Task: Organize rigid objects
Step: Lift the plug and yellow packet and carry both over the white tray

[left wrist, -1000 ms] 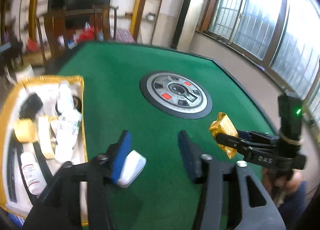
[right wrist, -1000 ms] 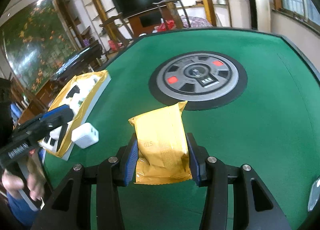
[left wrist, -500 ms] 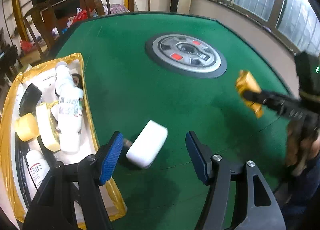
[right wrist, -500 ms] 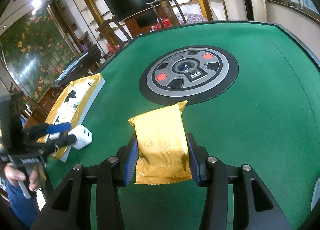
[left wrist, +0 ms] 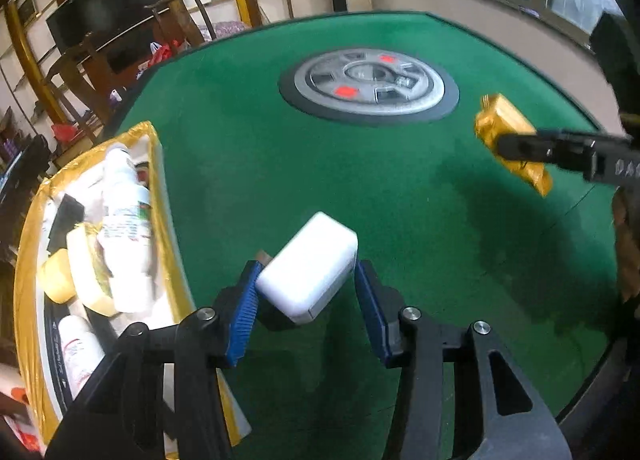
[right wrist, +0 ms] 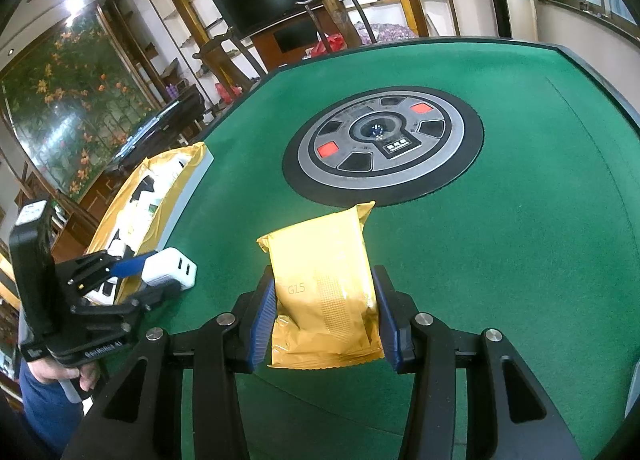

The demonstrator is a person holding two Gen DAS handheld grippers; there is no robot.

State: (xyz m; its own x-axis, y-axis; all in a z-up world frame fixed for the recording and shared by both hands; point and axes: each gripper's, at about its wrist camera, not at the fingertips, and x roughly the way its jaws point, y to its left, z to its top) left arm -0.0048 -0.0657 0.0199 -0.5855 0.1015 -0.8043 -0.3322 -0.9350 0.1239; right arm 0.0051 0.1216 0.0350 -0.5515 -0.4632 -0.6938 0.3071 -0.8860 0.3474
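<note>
My left gripper (left wrist: 306,278) is shut on a white charger block (left wrist: 308,266), held tilted just above the green table, right of the gold tray (left wrist: 160,196). The same charger (right wrist: 170,266) and left gripper (right wrist: 150,276) show at the left of the right wrist view. My right gripper (right wrist: 324,292) is shut on a gold foil packet (right wrist: 324,280) marked G15, held above the table's near side. In the left wrist view the packet (left wrist: 508,140) hangs at the far right in the right gripper (left wrist: 520,146).
The gold tray holds white bottles (left wrist: 126,216), tape rolls (left wrist: 84,268) and a black item (left wrist: 66,216). A round grey and black hub (right wrist: 382,144) sits in the middle of the green table (right wrist: 520,240). Chairs and shelves stand beyond the far edge.
My left gripper has moved in over the white charger and closed its jaws on it. My right gripper keeps hold of the gold packet and has barely moved.
</note>
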